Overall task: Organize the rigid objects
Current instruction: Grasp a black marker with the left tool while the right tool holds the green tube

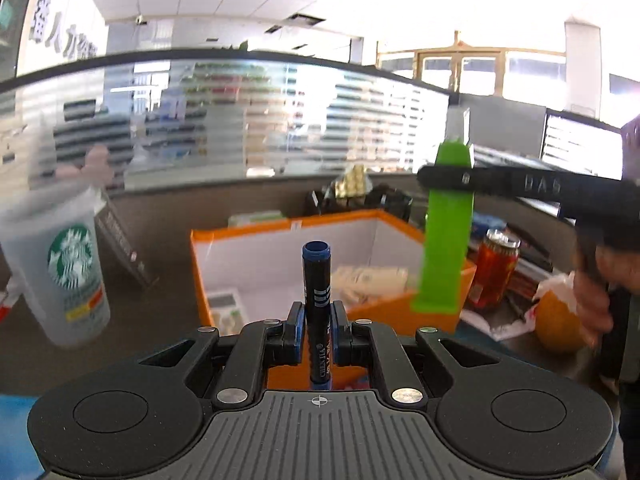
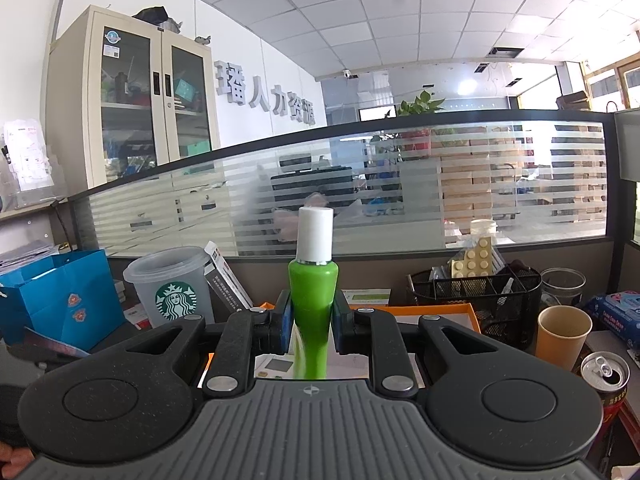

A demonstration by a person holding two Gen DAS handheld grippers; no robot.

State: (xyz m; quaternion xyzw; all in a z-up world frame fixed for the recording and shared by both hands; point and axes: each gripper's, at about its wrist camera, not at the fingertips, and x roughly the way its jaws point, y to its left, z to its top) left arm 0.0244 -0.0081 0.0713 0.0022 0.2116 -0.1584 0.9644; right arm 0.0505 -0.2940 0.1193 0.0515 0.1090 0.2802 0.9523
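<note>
In the left wrist view, the left gripper sits at the bottom centre, its jaws drawn narrow and clamped on a dark marker pen. The pen stands upright between the blue pads, its open blue end pointing up at mid-frame. Just beyond it, the orange box with white inner walls lies open, with some pale packets and a small card inside. To the right of the pen, a green bottle hangs upright over the box's right rim, gripped near its shoulder by the right gripper, whose black finger reaches in from the right edge. A person's hand shows at the right edge below it. Behind the bottle stands a red can, and an orange fruit lies lower right. A translucent Starbucks cup fills the left of the frame, blurred.

In the right wrist view, the right gripper's jaws are closed tight on the green bottle's body at bottom centre, its white cap upright at mid-frame. The orange box's rim shows just behind the fingers. Farther back stand the Starbucks cup at centre left, a blue paper bag at far left, a black mesh organiser at right, and a paper cup beside the open red can at lower right. A striped glass partition crosses the background.
</note>
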